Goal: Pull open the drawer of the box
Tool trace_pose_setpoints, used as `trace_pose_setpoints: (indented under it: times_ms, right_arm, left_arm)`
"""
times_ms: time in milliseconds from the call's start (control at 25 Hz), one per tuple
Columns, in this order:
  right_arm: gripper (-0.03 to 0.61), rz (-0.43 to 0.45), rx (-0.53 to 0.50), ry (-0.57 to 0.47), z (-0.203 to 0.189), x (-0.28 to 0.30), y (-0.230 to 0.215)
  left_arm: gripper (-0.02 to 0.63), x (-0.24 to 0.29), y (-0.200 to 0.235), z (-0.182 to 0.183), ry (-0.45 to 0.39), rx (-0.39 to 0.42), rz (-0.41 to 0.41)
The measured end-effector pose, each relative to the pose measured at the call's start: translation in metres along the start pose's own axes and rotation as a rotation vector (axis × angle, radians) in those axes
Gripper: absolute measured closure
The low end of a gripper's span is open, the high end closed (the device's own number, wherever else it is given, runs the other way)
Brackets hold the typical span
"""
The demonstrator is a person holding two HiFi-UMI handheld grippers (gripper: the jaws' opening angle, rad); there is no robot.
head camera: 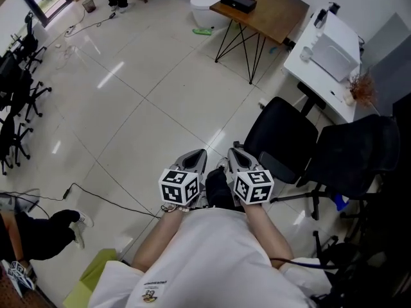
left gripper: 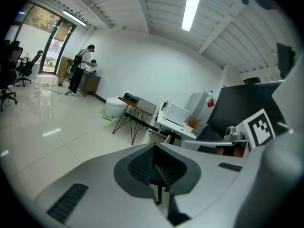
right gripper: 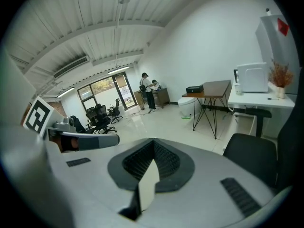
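— Where are we now?
— Our left gripper (head camera: 195,155) and right gripper (head camera: 237,153) are both clenched, empty, above the floor (head camera: 160,95). No drawer box shows anywhere. We might clip the office chair (head camera: 282,136) beside us.

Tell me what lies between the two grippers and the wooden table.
Head view: only bare tiled floor between the left gripper, right gripper and wooden table; the black chair stands aside.

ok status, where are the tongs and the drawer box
Both shut, empty: left tongs, right tongs, close in front of the chest. No drawer box made out in any view. Nearest obstacle: black office chair, just ahead on the right.
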State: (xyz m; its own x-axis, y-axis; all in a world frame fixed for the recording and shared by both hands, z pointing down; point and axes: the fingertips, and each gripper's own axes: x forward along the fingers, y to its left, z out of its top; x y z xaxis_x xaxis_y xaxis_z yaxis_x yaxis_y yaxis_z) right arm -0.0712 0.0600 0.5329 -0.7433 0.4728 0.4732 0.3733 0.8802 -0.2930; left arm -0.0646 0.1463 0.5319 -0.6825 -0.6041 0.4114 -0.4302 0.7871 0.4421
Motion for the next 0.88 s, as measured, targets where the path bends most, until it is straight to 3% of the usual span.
trace_pose_setpoints:
  times_ms: [880]
  right_arm:
    - [0.591,0.022,0.013,-0.023,0.112,0.111,-0.106]
  left_arm:
    - [0.612,0.145,0.035,0.114,-0.001,0.042,0.022]
